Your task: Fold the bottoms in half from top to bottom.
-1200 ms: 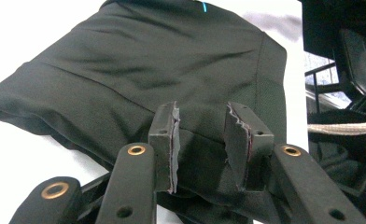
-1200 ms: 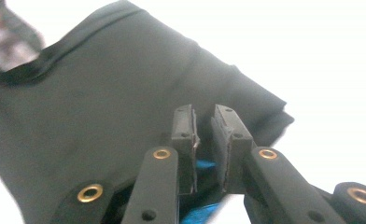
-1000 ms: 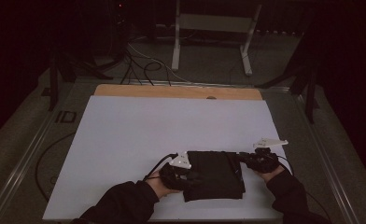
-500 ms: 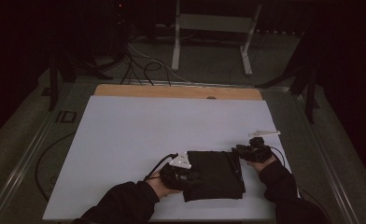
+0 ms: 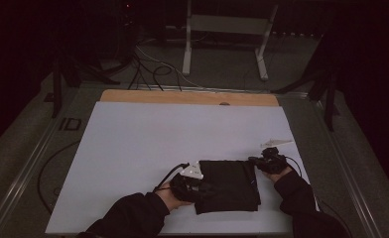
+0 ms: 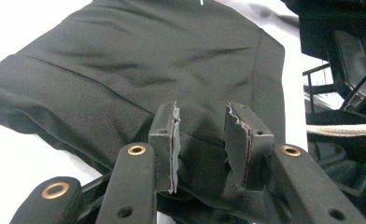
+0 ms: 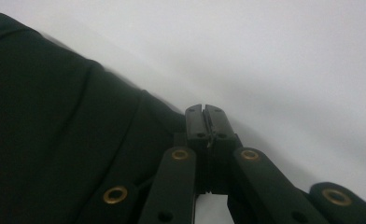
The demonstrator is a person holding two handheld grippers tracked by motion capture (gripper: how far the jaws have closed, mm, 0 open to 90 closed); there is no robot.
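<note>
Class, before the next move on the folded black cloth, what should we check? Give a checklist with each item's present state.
1. Cloth lies folded flat on the table: ok.
2. Left gripper at the cloth's left edge: ok.
3. Left fingers clamped on the cloth: cannot tell; they stand apart with cloth between them.
4. Right gripper at the cloth's right edge: ok.
5. Right fingers holding cloth: not ok; they have just closed and are shut, with no cloth seen between them.
</note>
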